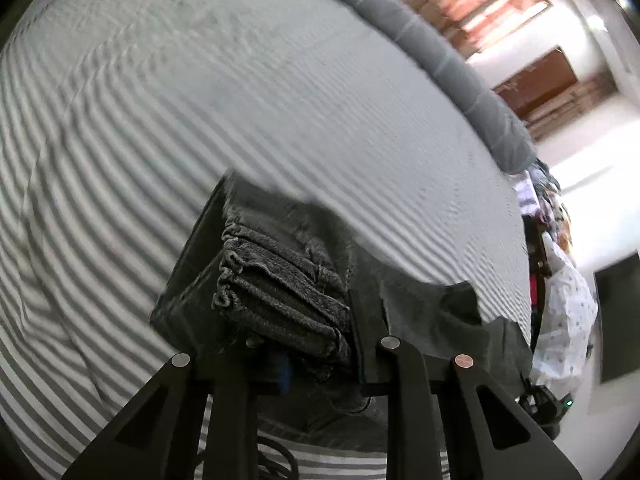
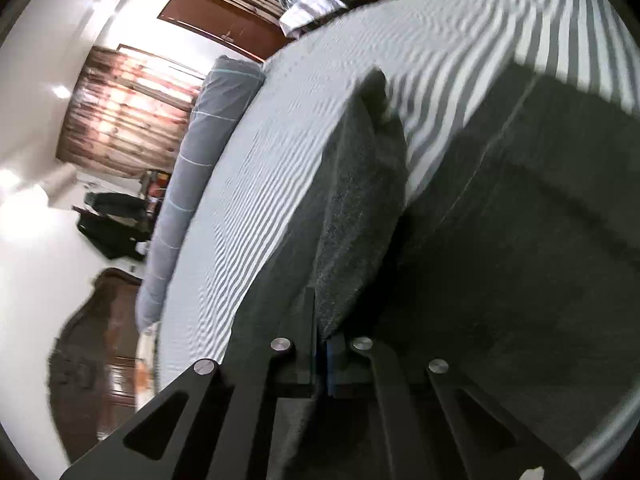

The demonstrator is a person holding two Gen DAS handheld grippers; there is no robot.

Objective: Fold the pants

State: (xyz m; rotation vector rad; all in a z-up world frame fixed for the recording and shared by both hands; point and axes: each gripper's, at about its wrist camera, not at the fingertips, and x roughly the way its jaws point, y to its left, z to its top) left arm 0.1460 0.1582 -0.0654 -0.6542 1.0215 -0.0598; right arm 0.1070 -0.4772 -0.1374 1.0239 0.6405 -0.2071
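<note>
The dark grey pants (image 1: 280,284) lie on a striped bed sheet (image 1: 200,100). In the left wrist view my left gripper (image 1: 284,320) is shut on a bunched stack of hem layers, held just above the sheet. In the right wrist view my right gripper (image 2: 320,320) is shut on a fold of the pants (image 2: 360,208), which rises between the jaws and drapes away to the right (image 2: 520,240). The fingertips of both grippers are hidden by cloth.
A rolled grey blanket (image 1: 440,52) lies along the far edge of the bed; it also shows in the right wrist view (image 2: 200,152). A pile of clothes and bags (image 1: 560,288) sits beyond the bed's right edge. Wooden doors (image 2: 224,20) and a curtain (image 2: 128,112) stand behind.
</note>
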